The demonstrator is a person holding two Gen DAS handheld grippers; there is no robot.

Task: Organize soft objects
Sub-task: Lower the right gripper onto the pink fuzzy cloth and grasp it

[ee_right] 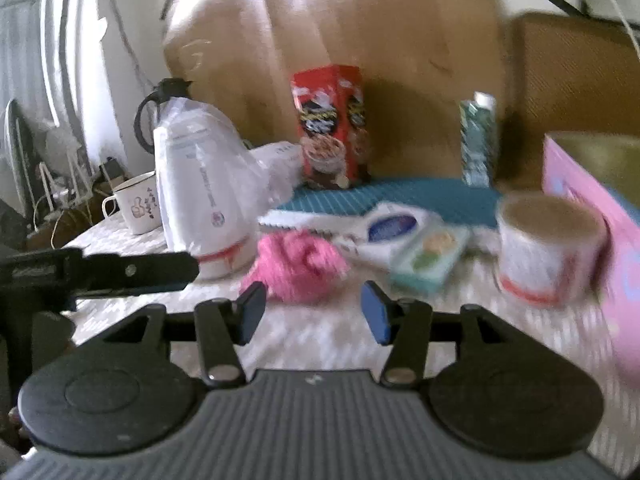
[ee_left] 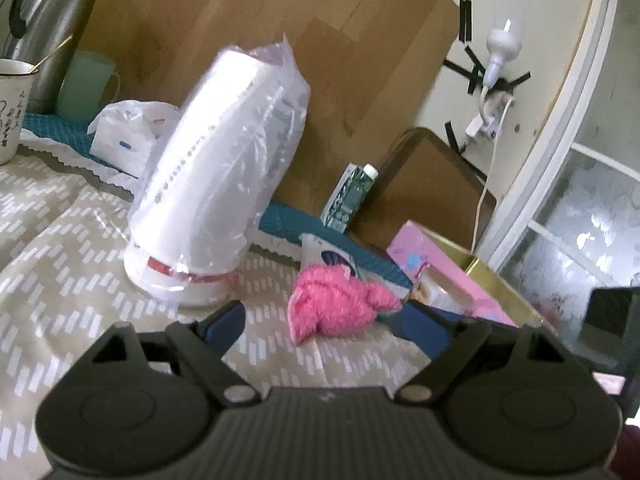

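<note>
Pink fluffy cloth [ee_left: 340, 300] lies crumpled on patterned tablecloth [ee_left: 60, 240], just right of the bagged cup stack [ee_left: 212, 176]. Left gripper [ee_left: 332, 322] spread wide, empty. Right gripper [ee_right: 314, 308] parted, apparently empty; view blurred.

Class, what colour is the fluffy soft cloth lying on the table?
Pink cloth, clearest in the left wrist view.

Pink cloth [ee_left: 340, 300] on beige, white-dashed tablecloth [ee_left: 60, 248].
</note>
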